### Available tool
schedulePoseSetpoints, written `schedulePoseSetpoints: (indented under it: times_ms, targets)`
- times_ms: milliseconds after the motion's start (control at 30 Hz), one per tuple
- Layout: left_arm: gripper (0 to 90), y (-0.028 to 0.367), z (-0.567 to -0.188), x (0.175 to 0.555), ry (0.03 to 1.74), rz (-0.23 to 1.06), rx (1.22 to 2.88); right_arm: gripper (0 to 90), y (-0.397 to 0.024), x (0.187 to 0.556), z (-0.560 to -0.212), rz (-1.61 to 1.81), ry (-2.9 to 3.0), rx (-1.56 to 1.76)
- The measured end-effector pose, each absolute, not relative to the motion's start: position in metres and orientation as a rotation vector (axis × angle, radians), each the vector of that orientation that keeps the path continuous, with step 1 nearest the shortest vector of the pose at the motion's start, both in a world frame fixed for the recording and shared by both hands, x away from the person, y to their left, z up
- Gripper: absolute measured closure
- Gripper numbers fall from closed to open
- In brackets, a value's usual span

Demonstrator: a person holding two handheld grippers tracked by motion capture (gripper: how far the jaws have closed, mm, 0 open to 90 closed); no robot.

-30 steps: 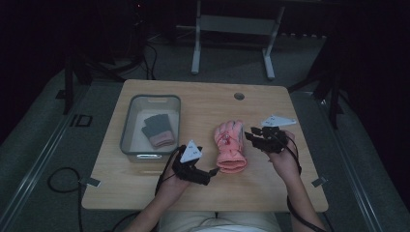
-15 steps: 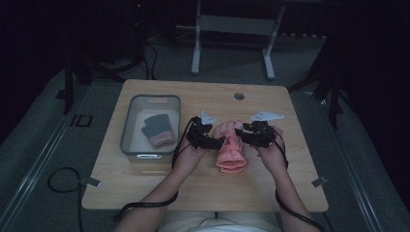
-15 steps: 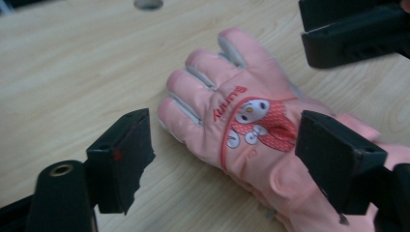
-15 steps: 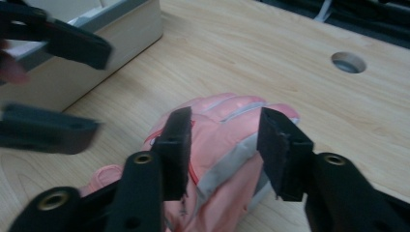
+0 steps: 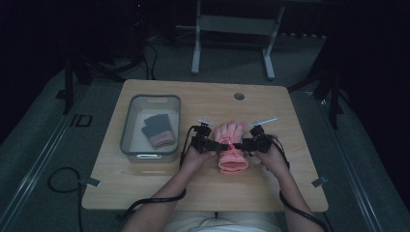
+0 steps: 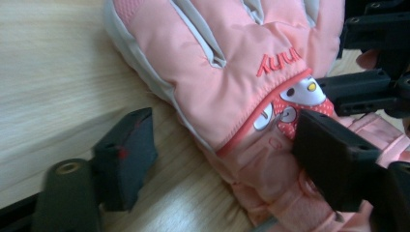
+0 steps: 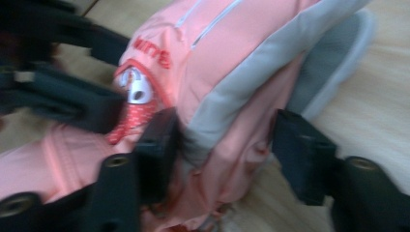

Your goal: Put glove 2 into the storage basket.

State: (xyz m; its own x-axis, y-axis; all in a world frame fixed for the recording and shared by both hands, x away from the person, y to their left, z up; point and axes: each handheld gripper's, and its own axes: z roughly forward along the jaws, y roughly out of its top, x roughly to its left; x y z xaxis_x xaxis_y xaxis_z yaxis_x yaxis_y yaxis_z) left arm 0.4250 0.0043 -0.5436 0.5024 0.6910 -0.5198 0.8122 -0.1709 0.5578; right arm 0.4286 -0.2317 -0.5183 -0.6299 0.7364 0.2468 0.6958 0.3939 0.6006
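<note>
While the pink glove lies flat on the wooden surface with its fingers pointing away from the person, the left gripper and the right gripper meet it from opposite sides at the wrist. The left jaws have just been closing and stand partly apart: in the left gripper view one jaw sits on the bare wood just beside the glove's edge, the other lies over the cuff, and the glove's side lies between them, not yet pinched. The right jaws have just been opening; they straddle the glove's grey-trimmed edge, one touching the fabric, the other standing clear. Beyond the left jaws, well apart, a clear bin holds a dark glove.
</note>
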Motion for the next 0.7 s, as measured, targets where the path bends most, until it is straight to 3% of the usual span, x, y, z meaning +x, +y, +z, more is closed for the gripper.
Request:
schedulePoseSetpoints:
  times_ms: [33,100,300,467,700]
  targets:
    - [26.3,0.003,-0.546,0.427,1.224,-0.212,1.91,46.4,-0.232,0.429,-0.518,1.063,2.573,1.324]
    - [40.8,0.0,-0.55,0.433,1.206,-0.299,1.901,54.2,-0.23,0.431,-0.519,1.044,2.599,1.336]
    - [70.1,0.001,-0.547,0.435,1.203,-0.319,1.898,65.5,-0.23,0.426,-0.523,1.102,2.549,1.378]
    - [76.3,0.001,-0.527,0.431,1.163,-0.274,1.945,69.0,-0.23,0.422,-0.516,1.148,2.505,1.384]
    - [77.5,0.006,-0.498,0.427,1.122,-0.224,1.95,70.5,-0.228,0.417,-0.493,1.231,2.466,1.348]
